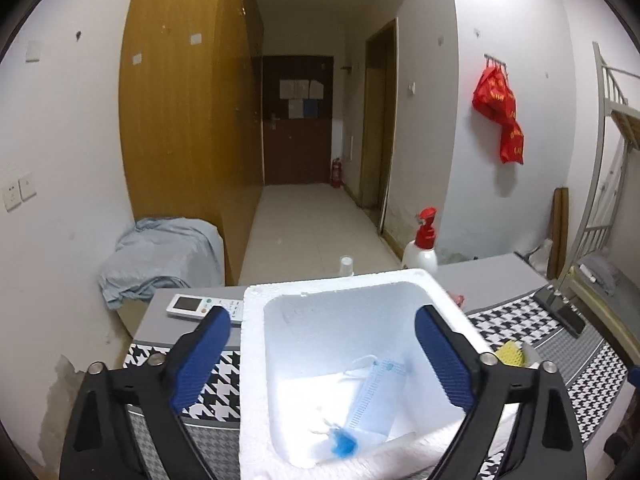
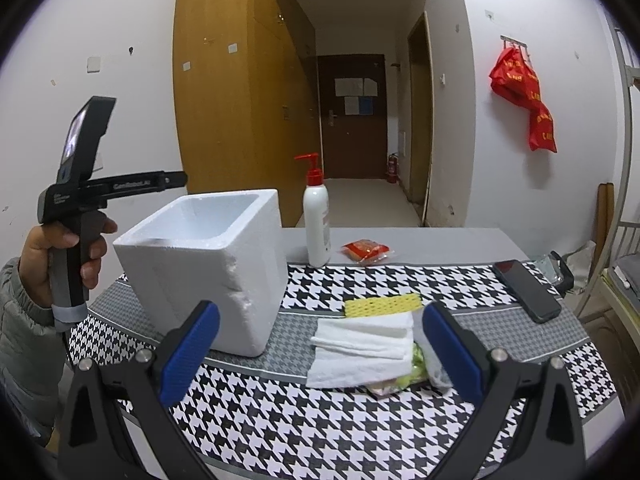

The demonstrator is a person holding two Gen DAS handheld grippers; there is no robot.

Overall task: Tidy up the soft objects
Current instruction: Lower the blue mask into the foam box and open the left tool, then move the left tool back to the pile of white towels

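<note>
Over the foam box: left gripper (image 1: pixel 322 354) jaws spread wide, holding nothing; face mask (image 1: pixel 374 394) lies on the floor of the foam box (image 1: pixel 256 320).
Near table edge: right gripper (image 2: pixel 320 348) wide open, empty, aimed at the folded white cloth (image 2: pixel 364 346), not touching it.
Pile: cloth sits on a green-printed packet (image 2: pixel 416 368), yellow sponge (image 2: pixel 382 305) just behind.
Risk, grab: jaws may pinch only the top fold, or take the packet with it.
Risk, box: light foam; a knock from either claw could shift or tip it.
Surface: houndstooth mat (image 2: pixel 320 424) on grey table (image 2: pixel 440 240); phone (image 2: pixel 526 290), pump bottle (image 2: pixel 317 224), red packet (image 2: pixel 366 251).
Room: white walls, wooden wardrobe (image 2: pixel 240 92), corridor to dark door (image 2: pixel 352 120), red bag (image 2: pixel 524 96) hanging.
</note>
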